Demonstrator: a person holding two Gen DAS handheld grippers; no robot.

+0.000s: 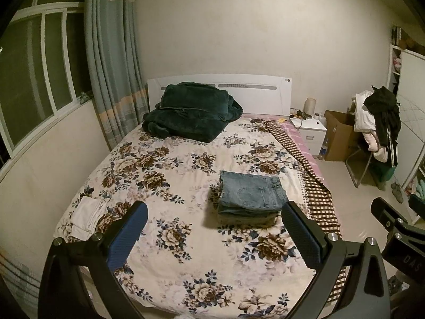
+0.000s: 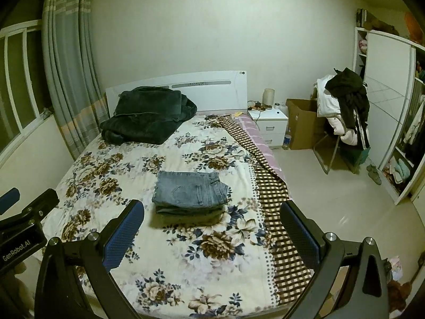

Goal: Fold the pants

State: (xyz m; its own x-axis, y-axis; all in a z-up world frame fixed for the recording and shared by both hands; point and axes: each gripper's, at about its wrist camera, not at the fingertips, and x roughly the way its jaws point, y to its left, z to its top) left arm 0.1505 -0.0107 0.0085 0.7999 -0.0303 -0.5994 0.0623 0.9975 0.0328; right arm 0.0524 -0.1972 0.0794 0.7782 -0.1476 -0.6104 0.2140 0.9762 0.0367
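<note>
A pair of blue jeans [image 1: 252,191] lies folded on top of a small stack of folded clothes, on the floral bedspread [image 1: 186,164] toward the bed's right side; it also shows in the right wrist view [image 2: 190,190]. My left gripper [image 1: 215,210] is open and empty, held above the foot of the bed, short of the stack. My right gripper [image 2: 212,207] is open and empty, also held back from the stack. A folded white garment [image 1: 86,216] lies at the bed's left edge.
A dark green blanket [image 1: 191,110] is piled at the headboard. A checked cloth [image 2: 268,186] runs down the bed's right edge. A white nightstand [image 2: 271,125], cardboard box [image 2: 300,122], clothes-covered chair [image 2: 342,111] and wardrobe [image 2: 393,101] stand to the right.
</note>
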